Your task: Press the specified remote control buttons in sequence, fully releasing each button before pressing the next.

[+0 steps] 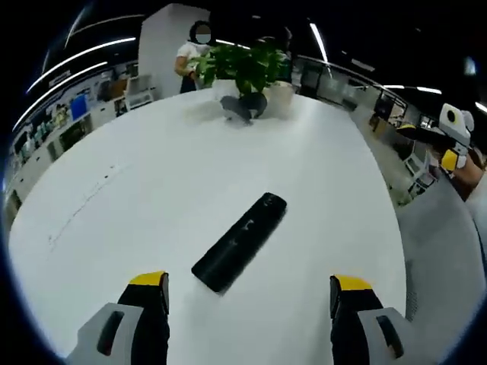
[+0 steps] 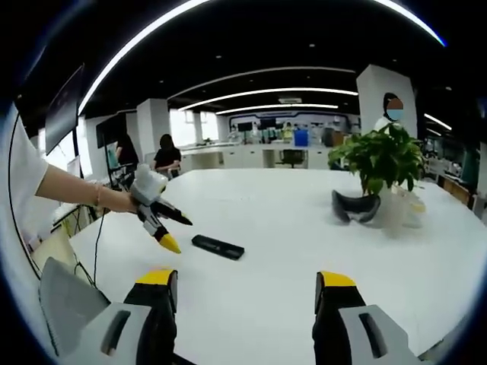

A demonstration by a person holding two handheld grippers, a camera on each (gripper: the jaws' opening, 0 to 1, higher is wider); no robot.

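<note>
A black remote control (image 1: 240, 242) lies flat on the white table (image 1: 152, 190), just ahead of my left gripper (image 1: 249, 293), whose yellow-tipped jaws stand wide apart with nothing between them. In the right gripper view the remote (image 2: 218, 246) is small and farther off on the table (image 2: 289, 228). There a hand holds the left gripper (image 2: 175, 232) just left of the remote, angled down toward it. My right gripper (image 2: 246, 293) is open and empty, well back from the remote. It shows in the left gripper view as the right gripper (image 1: 450, 152) beyond the table's right edge.
A potted green plant (image 1: 242, 65) (image 2: 378, 156) and a dark curved object (image 1: 243, 106) (image 2: 355, 207) stand at the table's far side. A grey chair (image 1: 449, 251) sits by the table edge. People (image 2: 167, 157) are in the background office.
</note>
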